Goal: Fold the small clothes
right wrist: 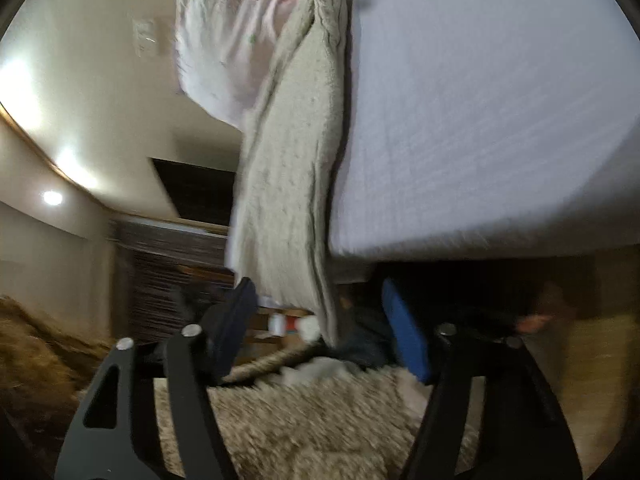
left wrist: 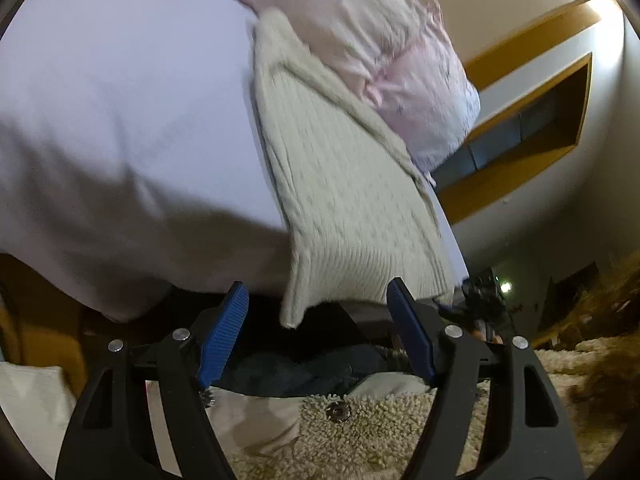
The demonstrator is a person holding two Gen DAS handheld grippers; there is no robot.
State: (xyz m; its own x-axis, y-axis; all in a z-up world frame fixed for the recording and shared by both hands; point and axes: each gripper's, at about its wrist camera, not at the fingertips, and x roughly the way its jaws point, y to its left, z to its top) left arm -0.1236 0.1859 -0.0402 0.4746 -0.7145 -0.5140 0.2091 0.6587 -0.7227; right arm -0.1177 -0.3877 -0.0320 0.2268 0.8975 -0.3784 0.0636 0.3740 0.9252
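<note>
**Clothes at the bed's edge, neither one in our grip**

Clothes lie in two pieces in the left wrist view. A cream ribbed-knit garment (left wrist: pixel 344 184) rests on the pale lilac bed sheet (left wrist: pixel 120 100), its lower hem hanging over the mattress edge, and a pink, lightly printed cotton garment (left wrist: pixel 400 60) sits bunched on top of its far end. We judge the folding barely begun, if at all. The knit piece looks flat and long rather than squared off, though motion blur keeps us from telling whether it is already doubled over. Our left gripper (left wrist: pixel 316 336) hangs just below that hem with its blue ribbed pads (left wrist: pixel 220 340) spread wide, holding nothing. Beneath it lie a shaggy beige rug (left wrist: pixel 360 440) and some dark blue cloth (left wrist: pixel 304 368).

From the right wrist view, the same cream knit garment (right wrist: pixel 292 160) runs as a long strip along the sheet's (right wrist: pixel 480 120) border, its end drooping past the edge, and the pink garment (right wrist: pixel 224 48) lies crumpled beyond it. Our right gripper (right wrist: pixel 320 332) is likewise spread apart and empty, close under the hanging end. Both pieces appear left to fold.

We can read no brand, label or writing in either view; the small marks on the pink fabric are too blurred to make out.
</note>
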